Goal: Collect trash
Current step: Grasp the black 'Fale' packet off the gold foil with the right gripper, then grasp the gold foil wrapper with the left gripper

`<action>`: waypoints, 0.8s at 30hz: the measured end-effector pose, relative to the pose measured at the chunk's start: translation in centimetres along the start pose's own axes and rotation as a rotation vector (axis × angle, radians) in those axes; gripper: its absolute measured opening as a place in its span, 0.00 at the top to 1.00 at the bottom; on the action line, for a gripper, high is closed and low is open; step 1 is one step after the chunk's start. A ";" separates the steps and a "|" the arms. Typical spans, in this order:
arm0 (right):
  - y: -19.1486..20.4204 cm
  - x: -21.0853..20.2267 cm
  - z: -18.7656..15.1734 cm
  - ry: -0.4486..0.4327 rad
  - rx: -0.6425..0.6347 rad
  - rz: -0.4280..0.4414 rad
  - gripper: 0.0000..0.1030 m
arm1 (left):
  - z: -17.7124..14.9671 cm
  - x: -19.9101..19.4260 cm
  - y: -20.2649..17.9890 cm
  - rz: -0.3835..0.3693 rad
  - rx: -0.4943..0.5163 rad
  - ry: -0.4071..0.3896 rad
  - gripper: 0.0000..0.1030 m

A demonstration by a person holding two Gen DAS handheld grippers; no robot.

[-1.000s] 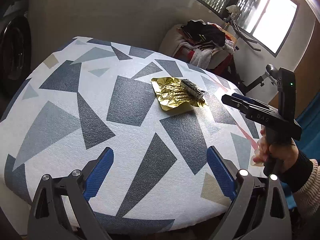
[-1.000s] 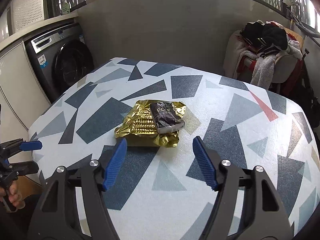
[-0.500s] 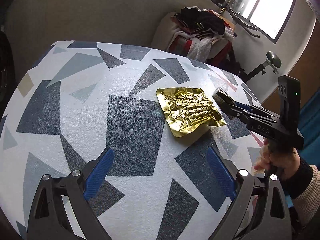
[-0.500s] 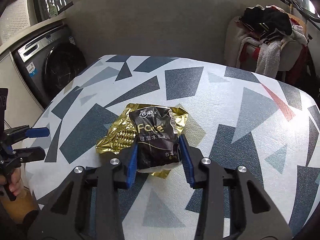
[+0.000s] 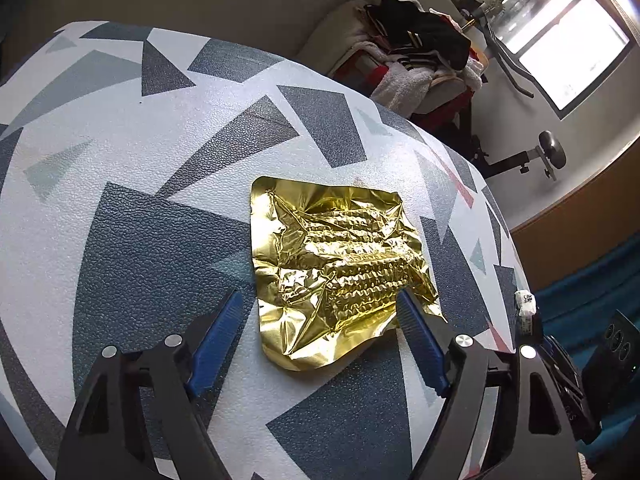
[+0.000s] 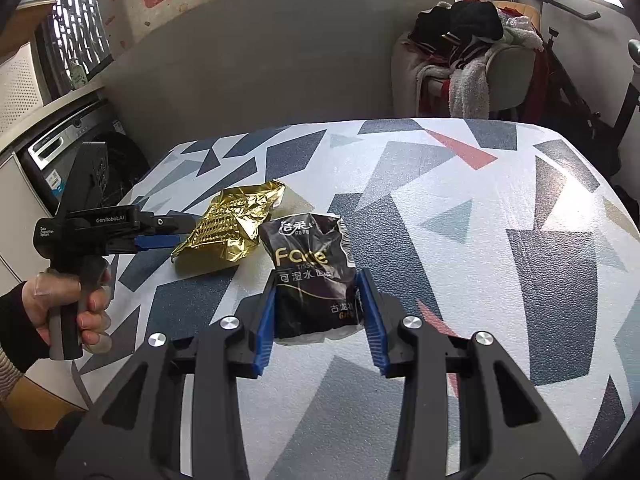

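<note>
A crumpled gold foil wrapper (image 5: 340, 268) lies flat on the triangle-patterned table (image 5: 140, 160). My left gripper (image 5: 320, 304) straddles its near edge with jaws closing. The right blue pad (image 5: 416, 332) touches the foil's corner and the left pad stands clear of it. In the right wrist view the same wrapper (image 6: 228, 228) lies left of centre, with the left gripper (image 6: 176, 234) at its edge. My right gripper (image 6: 318, 284) is shut on a black tissue pack (image 6: 308, 264), held beside the foil and off it.
A chair piled with clothes (image 6: 472, 60) stands beyond the table's far edge, with an exercise bike (image 6: 580, 92) beside it. A washing machine (image 6: 72, 152) is at the left. A hand (image 6: 68, 300) holds the left gripper's handle by the table (image 6: 460, 208) edge.
The right gripper closed on the tissue pack and carried it off the foil to the right. The left gripper moved forward to the foil and its jaws narrowed.
</note>
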State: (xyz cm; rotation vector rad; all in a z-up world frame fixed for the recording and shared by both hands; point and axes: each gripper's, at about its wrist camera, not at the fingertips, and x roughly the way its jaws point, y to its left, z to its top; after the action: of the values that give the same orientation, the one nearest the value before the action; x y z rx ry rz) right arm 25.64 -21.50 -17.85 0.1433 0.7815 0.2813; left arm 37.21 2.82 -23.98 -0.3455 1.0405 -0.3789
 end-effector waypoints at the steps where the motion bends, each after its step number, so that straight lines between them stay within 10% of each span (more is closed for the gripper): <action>1: 0.1 -0.3 0.0 -0.009 -0.008 0.000 0.61 | -0.3 0.2 -0.5 -0.008 0.022 0.016 0.26; 5: -0.2 -1.3 -0.1 -0.033 0.002 0.017 0.61 | -2.2 0.5 -2.8 -0.073 0.069 0.075 0.27; 9: -0.9 -1.9 -0.3 -0.050 0.037 0.018 0.61 | -4.8 0.7 -7.5 -0.290 0.193 0.194 0.27; 17: -1.8 -2.2 -1.6 -0.044 0.088 0.032 0.61 | -1.5 -0.7 -8.0 0.101 0.319 -0.037 0.10; 24: -1.1 -1.8 -1.8 -0.045 0.072 0.040 0.61 | 1.7 2.9 -5.3 0.104 0.150 0.055 0.06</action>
State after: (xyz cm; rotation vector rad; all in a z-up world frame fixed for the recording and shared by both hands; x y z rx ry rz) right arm 23.32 -23.11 -18.16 0.2327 0.7452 0.2874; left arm 39.32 -3.06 -23.02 -0.1467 1.0724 -0.3720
